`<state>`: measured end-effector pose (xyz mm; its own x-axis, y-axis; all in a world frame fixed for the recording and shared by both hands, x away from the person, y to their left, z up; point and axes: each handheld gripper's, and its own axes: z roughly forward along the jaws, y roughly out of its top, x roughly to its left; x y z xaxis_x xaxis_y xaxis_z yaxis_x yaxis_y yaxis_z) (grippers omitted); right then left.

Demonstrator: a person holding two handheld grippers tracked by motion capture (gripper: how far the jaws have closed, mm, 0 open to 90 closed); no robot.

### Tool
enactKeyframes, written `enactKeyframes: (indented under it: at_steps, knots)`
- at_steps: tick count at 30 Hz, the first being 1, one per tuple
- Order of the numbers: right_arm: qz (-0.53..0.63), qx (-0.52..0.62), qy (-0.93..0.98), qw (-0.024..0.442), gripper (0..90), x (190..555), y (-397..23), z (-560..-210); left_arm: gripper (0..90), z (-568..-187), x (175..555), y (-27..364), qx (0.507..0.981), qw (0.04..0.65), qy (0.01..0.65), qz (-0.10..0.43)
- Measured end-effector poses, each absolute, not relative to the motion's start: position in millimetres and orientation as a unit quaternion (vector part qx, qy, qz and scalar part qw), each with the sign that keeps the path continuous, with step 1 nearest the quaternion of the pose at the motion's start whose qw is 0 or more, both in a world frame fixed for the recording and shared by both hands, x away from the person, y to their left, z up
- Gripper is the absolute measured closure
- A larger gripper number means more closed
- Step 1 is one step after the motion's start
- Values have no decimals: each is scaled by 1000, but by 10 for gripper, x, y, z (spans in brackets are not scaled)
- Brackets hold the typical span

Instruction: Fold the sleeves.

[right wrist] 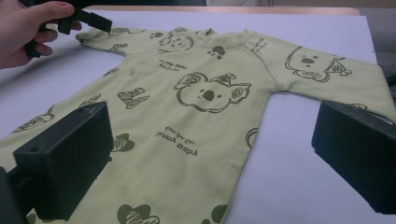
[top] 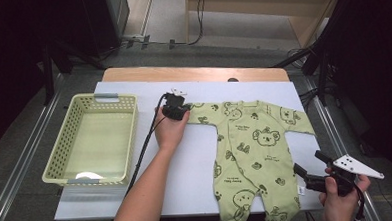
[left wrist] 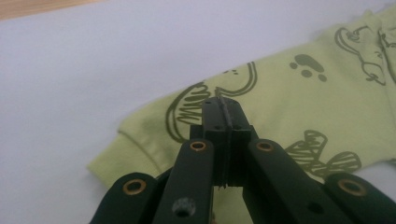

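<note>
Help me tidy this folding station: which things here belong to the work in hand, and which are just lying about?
In use:
- baby romper, spread flat on the white sheet
- left gripper, shut at the sleeve end
- right gripper, open beside a romper leg

Lying about:
- green basket, apart at the left
- cables on the floor beyond the table

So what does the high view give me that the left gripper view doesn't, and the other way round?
High view: the whole table, the green basket at its left, the full baby romper spread flat, and the right tongs held open off the romper's lower right edge. Left gripper view: the left tongs close up, jaws pressed together over the cuff end of the sleeve; whether cloth is pinched I cannot tell. Both: that sleeve, the white table cover and the left tongs at the sleeve end.
</note>
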<state>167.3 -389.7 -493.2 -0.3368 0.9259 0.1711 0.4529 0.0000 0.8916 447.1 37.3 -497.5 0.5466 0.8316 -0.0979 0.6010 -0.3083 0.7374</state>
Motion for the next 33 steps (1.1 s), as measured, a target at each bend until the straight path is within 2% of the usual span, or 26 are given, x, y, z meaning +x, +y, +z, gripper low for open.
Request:
enactKeyframes:
  at_steps: [6, 9, 11, 12, 14, 17, 20, 22, 24, 26, 33]
  knots:
    - [479, 520, 663, 243, 0, 1687, -3890, -4942, 900, -4962, 4451, 434, 793, 394, 442, 142]
    - [479, 519, 665, 243, 0, 1686, -3880, -4935, 893, -4987, 4470, 413, 796, 401, 439, 113]
    - [479, 520, 664, 242, 0, 1687, -3878, -4937, 657, -5027, 4482, 339, 809, 390, 425, 116]
    - [478, 520, 665, 241, 0, 1689, -3878, -4940, 591, -5047, 4479, 303, 817, 378, 418, 128]
    - [477, 520, 666, 243, 0, 1691, -3881, -4944, 536, -5081, 4490, 258, 820, 369, 415, 138]
    - [477, 521, 664, 245, 0, 1687, -3889, -4942, 521, -5089, 4492, 195, 825, 359, 407, 154]
    - [476, 522, 664, 244, 0, 1689, -3892, -4946, 549, -5087, 4477, 117, 838, 339, 391, 173]
    - [475, 522, 665, 244, 0, 1692, -3890, -4948, 641, -5087, 4479, 111, 835, 341, 396, 172]
    - [475, 522, 665, 243, 0, 1694, -3882, -4948, 790, -5089, 4478, 109, 835, 345, 395, 166]
    - [475, 521, 665, 244, 0, 1698, -3881, -4949, 868, -5088, 4469, 93, 836, 342, 395, 169]
    - [475, 522, 665, 244, 0, 1691, -3887, -4950, 893, -5067, 4464, 131, 833, 345, 403, 157]
